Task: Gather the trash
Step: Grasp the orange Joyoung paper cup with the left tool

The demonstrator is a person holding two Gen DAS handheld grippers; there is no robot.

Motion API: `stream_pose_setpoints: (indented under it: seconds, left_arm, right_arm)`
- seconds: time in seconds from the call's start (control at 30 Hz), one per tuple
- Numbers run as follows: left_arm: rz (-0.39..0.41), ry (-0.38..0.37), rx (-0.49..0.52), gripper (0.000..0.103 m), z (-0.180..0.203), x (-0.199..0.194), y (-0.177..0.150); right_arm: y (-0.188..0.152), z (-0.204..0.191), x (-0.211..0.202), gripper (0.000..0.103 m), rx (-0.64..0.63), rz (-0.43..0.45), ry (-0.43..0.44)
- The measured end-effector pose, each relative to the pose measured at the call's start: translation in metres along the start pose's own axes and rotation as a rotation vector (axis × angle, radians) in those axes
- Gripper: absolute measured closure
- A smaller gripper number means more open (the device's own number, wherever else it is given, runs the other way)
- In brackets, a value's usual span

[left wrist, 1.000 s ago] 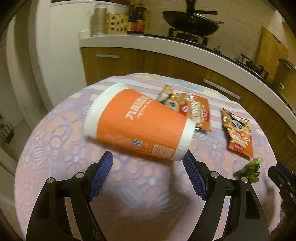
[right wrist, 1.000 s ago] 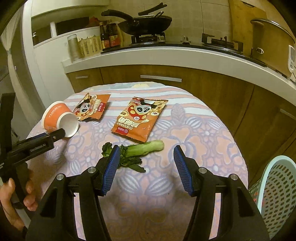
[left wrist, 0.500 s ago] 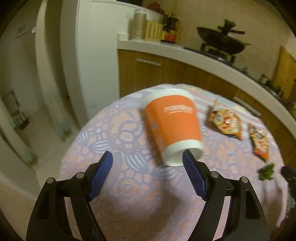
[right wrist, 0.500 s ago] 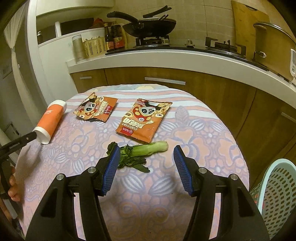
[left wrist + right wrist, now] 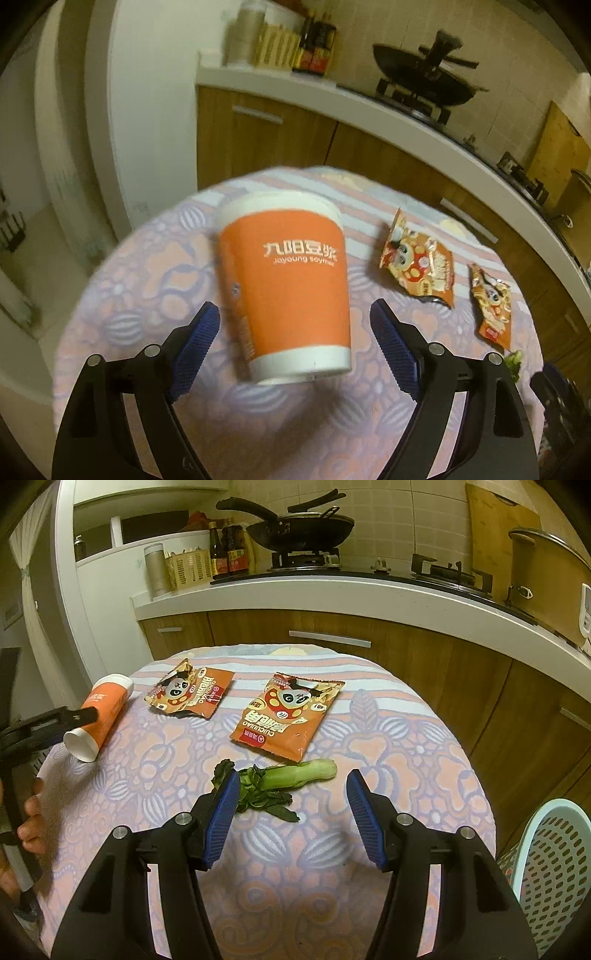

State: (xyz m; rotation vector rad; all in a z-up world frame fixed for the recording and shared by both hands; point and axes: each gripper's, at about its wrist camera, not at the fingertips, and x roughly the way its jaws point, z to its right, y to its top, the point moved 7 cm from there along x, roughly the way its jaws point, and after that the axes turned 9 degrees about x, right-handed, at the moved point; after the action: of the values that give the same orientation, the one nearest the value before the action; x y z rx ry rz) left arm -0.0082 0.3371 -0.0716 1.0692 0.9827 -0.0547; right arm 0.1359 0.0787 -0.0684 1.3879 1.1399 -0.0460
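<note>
Between the pads of the left gripper (image 5: 295, 347), whose jaws have just been opening wider, an orange cup (image 5: 286, 291) is lying ungripped; closing comes next. Right gripper (image 5: 290, 818) is hovering half-open, empty.

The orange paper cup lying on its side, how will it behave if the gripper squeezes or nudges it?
The cup lies on its side on the tablecloth, so a nudge would probably roll it in a curve. It looks like thin paper and probably light, so a hard squeeze may crush it.
</note>
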Motion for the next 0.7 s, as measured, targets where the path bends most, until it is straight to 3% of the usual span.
stream_pose_setpoints:
  seconds: [0.1, 0.17, 0.33, 0.53, 0.7]
  left_arm:
    - [-0.009, -0.020, -0.024, 0.026, 0.000, 0.008, -0.003]
    - [-0.009, -0.030, -0.025, 0.038, 0.001, 0.010, -0.005]
    - [0.047, -0.060, -0.048, 0.039, -0.004, 0.005, -0.004]
    - [0.115, -0.072, -0.010, 0.039, 0.004, -0.008, -0.003]
    - [0.134, -0.054, 0.018, 0.039, 0.009, -0.012, -0.002]
  right_arm:
    - [-0.001, 0.000, 0.000, 0.047, 0.001, -0.005, -0.006]
    - [-0.001, -0.001, 0.000, 0.047, -0.001, -0.010, -0.014]
    - [-0.006, -0.004, 0.006, 0.047, 0.017, -0.058, -0.016]
    - [0.010, 0.014, 0.006, 0.047, 0.036, -0.041, -0.068]
    - [0.029, 0.033, 0.024, 0.047, 0.112, -0.100, 0.009]
